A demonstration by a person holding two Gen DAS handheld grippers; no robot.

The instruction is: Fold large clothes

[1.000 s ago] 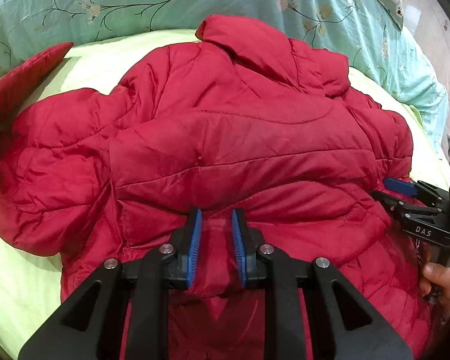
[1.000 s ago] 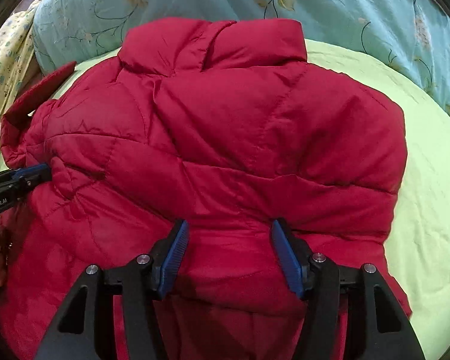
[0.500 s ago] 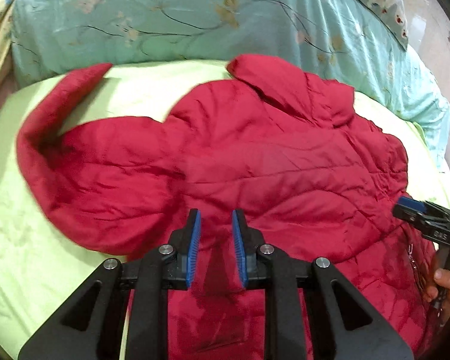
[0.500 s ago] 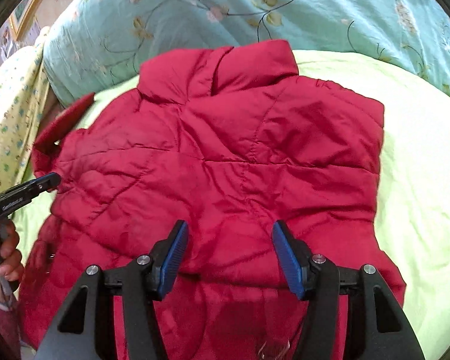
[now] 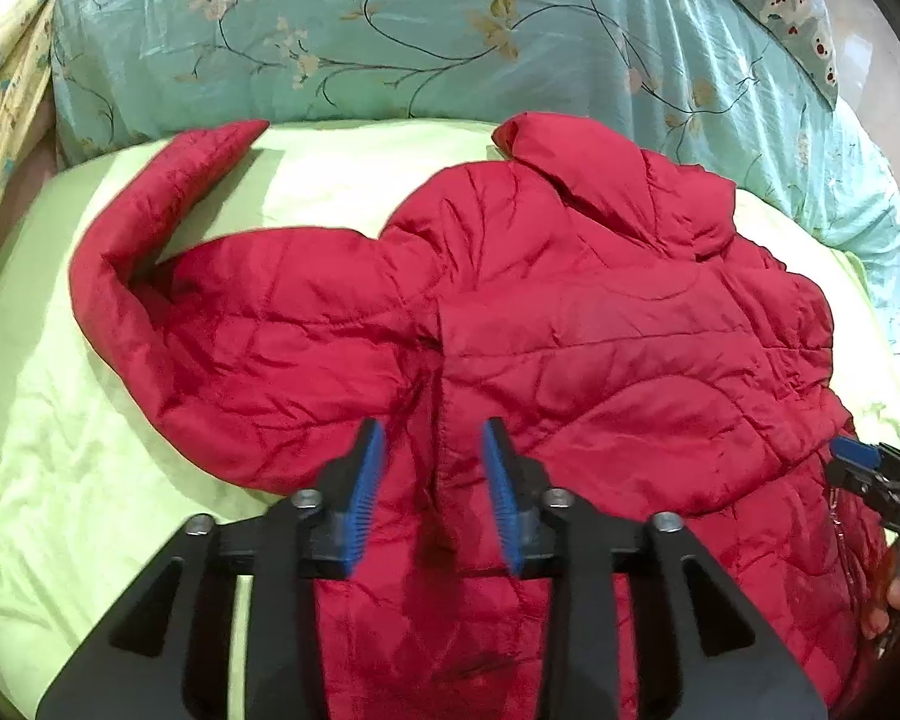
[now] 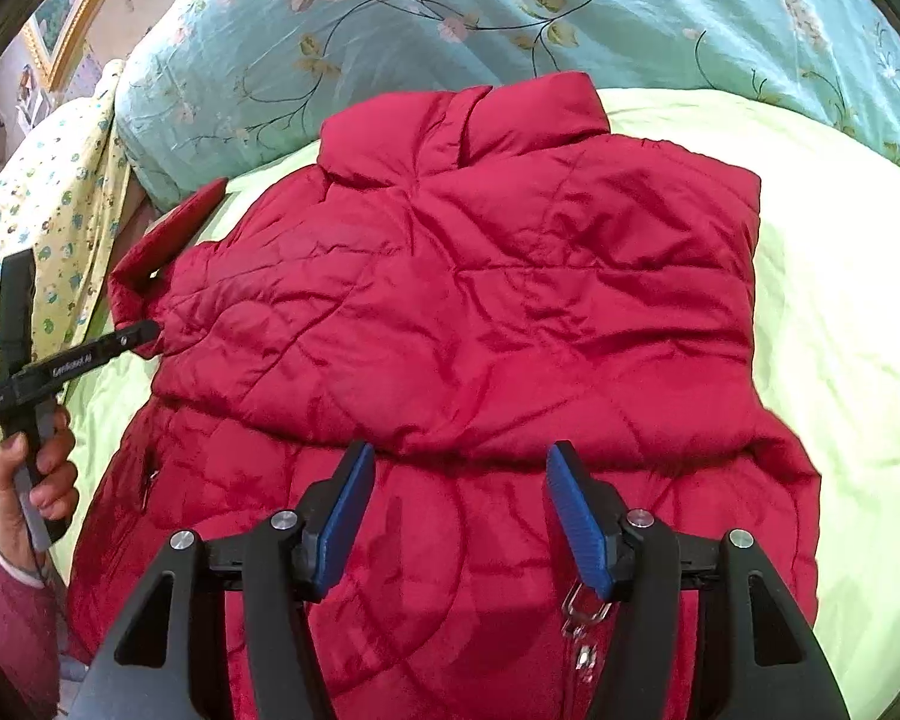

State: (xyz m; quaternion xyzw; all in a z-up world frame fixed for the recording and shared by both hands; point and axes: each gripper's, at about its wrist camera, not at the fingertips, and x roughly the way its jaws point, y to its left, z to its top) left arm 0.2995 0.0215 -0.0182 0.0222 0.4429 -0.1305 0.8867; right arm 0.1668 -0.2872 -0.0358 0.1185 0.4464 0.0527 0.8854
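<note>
A red quilted puffer jacket (image 5: 570, 324) lies on the light green bed sheet (image 5: 60, 480), collar toward the pillows. Its left sleeve (image 5: 168, 228) stretches out to the left and bends back at the cuff. In the right wrist view the jacket (image 6: 480, 312) has its right side folded in, with a zipper pull (image 6: 582, 618) near the hem. My left gripper (image 5: 432, 480) is open and empty, above the seam where sleeve meets body. My right gripper (image 6: 456, 504) is open and empty over the jacket's lower middle. Each gripper shows at the edge of the other's view.
A teal floral quilt (image 5: 390, 30) is bunched along the far side of the bed. A yellow patterned cloth (image 6: 42, 204) lies at the left. The green sheet (image 6: 840, 312) shows to the right of the jacket.
My left gripper has opened and let go of the jacket fabric, and pulled back. The left sleeve now lies spread out to the left. My right gripper stayed open and drew back.
</note>
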